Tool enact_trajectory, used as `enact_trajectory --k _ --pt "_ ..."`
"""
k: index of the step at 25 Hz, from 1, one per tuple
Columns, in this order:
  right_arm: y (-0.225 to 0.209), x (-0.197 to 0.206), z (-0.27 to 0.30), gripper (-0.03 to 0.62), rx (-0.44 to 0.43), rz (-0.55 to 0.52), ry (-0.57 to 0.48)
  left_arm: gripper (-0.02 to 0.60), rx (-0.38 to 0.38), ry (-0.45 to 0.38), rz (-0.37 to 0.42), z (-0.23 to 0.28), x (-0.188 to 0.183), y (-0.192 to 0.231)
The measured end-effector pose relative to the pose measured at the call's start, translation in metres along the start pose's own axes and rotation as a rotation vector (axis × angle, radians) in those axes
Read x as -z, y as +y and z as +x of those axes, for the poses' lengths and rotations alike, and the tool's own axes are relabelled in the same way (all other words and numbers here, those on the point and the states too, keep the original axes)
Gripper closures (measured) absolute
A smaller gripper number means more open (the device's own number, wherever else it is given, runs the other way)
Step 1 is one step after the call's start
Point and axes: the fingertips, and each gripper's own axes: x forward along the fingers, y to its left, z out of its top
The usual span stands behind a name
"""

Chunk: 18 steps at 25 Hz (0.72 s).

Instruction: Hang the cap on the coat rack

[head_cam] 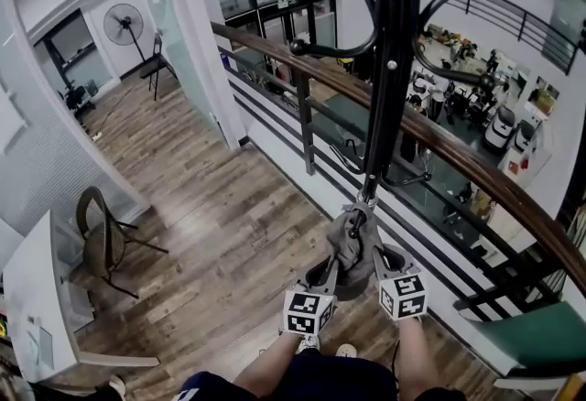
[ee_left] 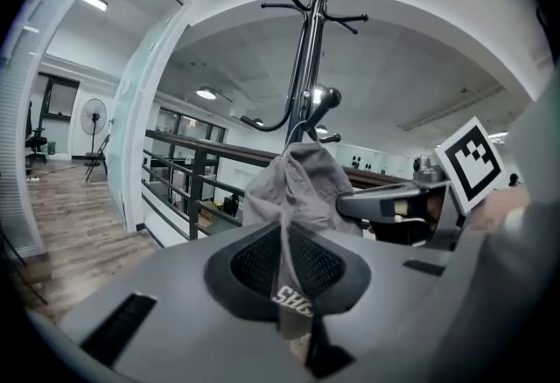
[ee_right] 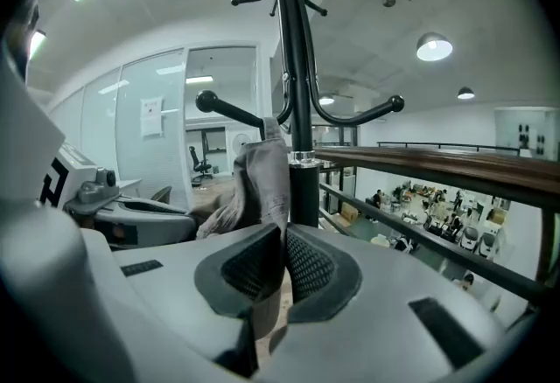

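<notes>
The left gripper (ee_left: 293, 289) and right gripper (ee_right: 278, 276) both clench the bunched cap (head_cam: 351, 239), held just beside the rack (head_cam: 389, 70) with its long axis running 6 to 12 o'clock, and a hook (ee_left: 325, 98) stands just above at 12, about equally near both.

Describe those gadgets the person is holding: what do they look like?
The left gripper and right gripper are smooth grey shells with dark mesh-textured pads. Each carries a white cube printed with black square markers. The forearms are unsleeved.
</notes>
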Motion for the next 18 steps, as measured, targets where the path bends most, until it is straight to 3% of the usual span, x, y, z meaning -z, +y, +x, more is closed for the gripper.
enact_trajectory --k 8,9,11,15,18 --pt "-0.004 0.009 0.009 0.545 0.017 0.048 0.023 0.552 0.019 0.135 -0.061 0.014 0.030 0.004" --pt "-0.002 0.010 0.010 0.531 0.003 0.062 0.027 0.548 0.020 0.138 -0.087 0.015 0.031 0.005" --pt "0.003 0.010 0.012 0.430 -0.033 0.085 0.031 0.529 0.032 0.135 -0.122 0.014 0.030 0.003" --pt "0.001 0.007 0.005 0.328 -0.023 0.089 0.011 0.351 0.089 0.118 -0.162 0.011 0.026 -0.006" --pt "-0.006 -0.001 -0.006 0.264 0.014 0.086 -0.021 0.302 0.122 0.106 -0.165 0.004 0.019 -0.011"
